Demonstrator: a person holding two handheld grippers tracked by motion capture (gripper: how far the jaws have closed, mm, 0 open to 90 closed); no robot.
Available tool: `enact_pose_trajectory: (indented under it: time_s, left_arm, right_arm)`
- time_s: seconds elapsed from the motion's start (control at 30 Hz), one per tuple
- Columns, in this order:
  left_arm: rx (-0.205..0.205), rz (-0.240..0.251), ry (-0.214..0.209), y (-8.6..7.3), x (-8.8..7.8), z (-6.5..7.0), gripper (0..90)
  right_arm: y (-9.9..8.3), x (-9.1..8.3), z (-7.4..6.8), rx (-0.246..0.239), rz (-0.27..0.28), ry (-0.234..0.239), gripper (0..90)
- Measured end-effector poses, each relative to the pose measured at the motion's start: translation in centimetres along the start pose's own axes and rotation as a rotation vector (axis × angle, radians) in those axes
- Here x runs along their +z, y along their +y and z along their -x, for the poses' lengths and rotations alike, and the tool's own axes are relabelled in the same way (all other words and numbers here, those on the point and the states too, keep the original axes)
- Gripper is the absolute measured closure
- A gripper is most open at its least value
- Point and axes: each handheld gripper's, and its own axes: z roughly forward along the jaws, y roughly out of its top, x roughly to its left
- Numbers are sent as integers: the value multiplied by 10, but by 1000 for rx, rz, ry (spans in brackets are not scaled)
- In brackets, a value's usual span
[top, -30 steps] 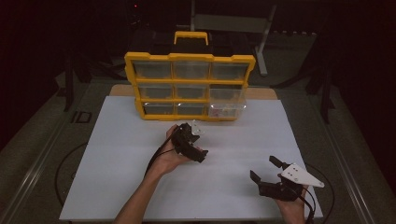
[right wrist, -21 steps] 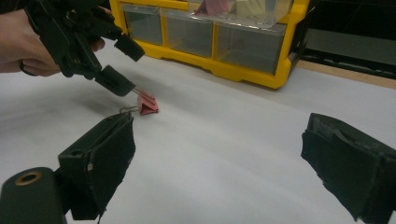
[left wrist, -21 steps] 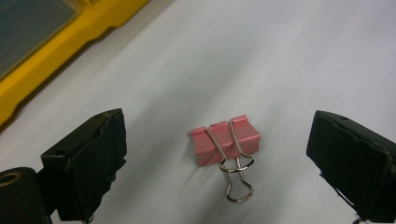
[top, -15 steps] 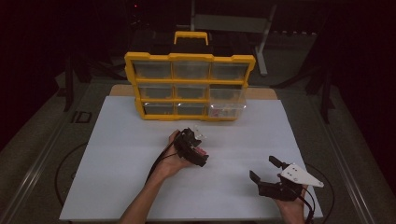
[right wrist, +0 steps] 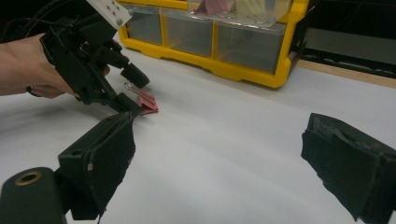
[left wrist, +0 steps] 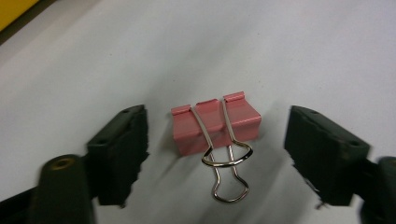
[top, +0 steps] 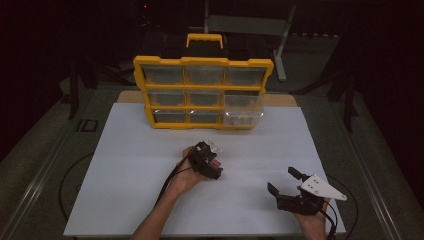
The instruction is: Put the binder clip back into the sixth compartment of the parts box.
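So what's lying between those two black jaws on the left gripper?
A pink metal binder clip with silver wire handles on the white table, untouched by either jaw, in the left gripper view.

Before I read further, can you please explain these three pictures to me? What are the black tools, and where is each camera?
A person works with a hand-held two-jaw gripper in each hand. The high view looks down on the white table; the other two pictures come from a camera riding on each gripper. The left gripper has a pink binder clip lying between its jaws, which have just been closing but do not touch it. The right gripper rests open and holds nothing. Behind stands a yellow organizer box with clear drawers.
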Motion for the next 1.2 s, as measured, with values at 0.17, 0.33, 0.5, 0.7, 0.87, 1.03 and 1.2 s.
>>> enact_pose_trajectory:
  time_s: [0.17, 0.33, 0.5, 0.7, 0.87, 1.03, 1.2]
  left_arm:
    - [-21, 11, 7, 0, 2, 1, 344]
    - [-31, -5, 19, 0, 4, 2, 425]
    - [-51, -5, 6, 1, 5, -1, 477]
    - [-51, -8, -14, 1, 4, -3, 501]
    - [-38, -2, -21, 0, 0, -6, 502]
    - [-30, 21, -32, 1, -9, -11, 502]
    - [-24, 40, -30, 5, -22, -17, 502]
  right_arm:
    - [0, 1, -1, 5, -2, 2, 90]
    - [-1, 1, 0, 6, -2, 4, 90]
    - [-1, 2, 0, 10, -3, 5, 90]
    - [-1, 4, -2, 8, -7, 11, 90]
    - [-1, 5, -2, 12, -8, 15, 90]
    - [-1, 7, -2, 10, -9, 16, 90]
    - [-1, 6, -1, 11, -6, 13, 90]
